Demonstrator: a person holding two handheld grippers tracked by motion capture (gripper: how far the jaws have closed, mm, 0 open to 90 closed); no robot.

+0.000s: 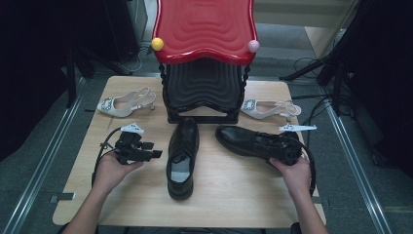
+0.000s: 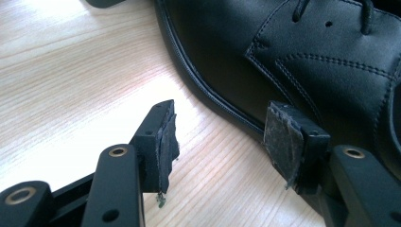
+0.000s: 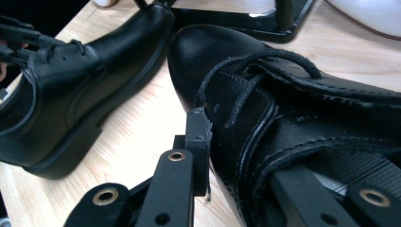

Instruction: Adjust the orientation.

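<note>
The right gripper (image 1: pixel 281 148) clamps the right shoe's (image 1: pixel 243 140) side wall, one jaw inside it. The left gripper (image 1: pixel 152 149) hangs open just left of the middle shoe (image 1: pixel 183 158).

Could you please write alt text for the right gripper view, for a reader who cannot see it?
The right gripper clamps the side wall of a black leather lace-up shoe, one jaw outside and one inside. A second black leather shoe stands beyond on the pale wooden table.
</note>
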